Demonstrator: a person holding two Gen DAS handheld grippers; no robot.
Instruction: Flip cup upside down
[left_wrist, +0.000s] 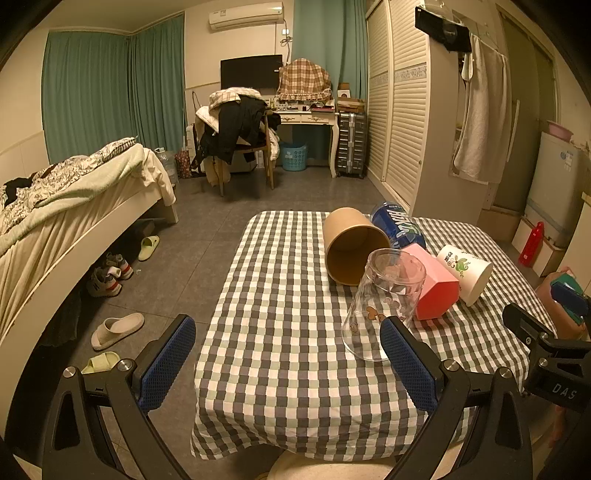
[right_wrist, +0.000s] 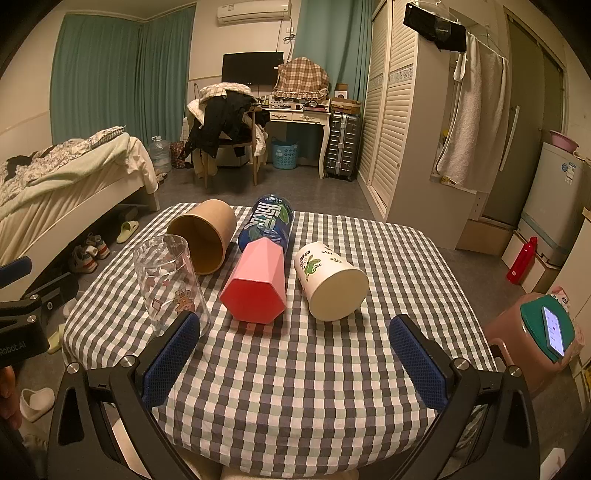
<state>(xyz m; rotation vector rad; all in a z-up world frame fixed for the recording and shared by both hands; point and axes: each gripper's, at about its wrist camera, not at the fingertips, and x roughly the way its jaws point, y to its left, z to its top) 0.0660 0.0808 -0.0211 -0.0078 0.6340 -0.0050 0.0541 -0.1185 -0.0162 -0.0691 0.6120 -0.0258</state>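
Observation:
Several cups sit on the checked table (right_wrist: 295, 387). A clear glass cup (right_wrist: 168, 284) with cartoon prints stands at the left; it also shows in the left wrist view (left_wrist: 380, 302). A brown paper cup (right_wrist: 203, 236), a blue cup (right_wrist: 267, 221), a pink hexagonal cup (right_wrist: 256, 286) and a white flowered cup (right_wrist: 332, 282) lie on their sides. My left gripper (left_wrist: 288, 362) is open and empty, its right finger just in front of the glass. My right gripper (right_wrist: 295, 354) is open and empty, in front of the pink and white cups.
A bed (left_wrist: 55, 206) stands at the left with shoes and slippers (left_wrist: 114, 328) on the floor. A pink stool (right_wrist: 517, 343) with a phone (right_wrist: 553, 328) stands at the table's right. A wardrobe, a fridge and a red bottle (right_wrist: 521, 260) are at the right.

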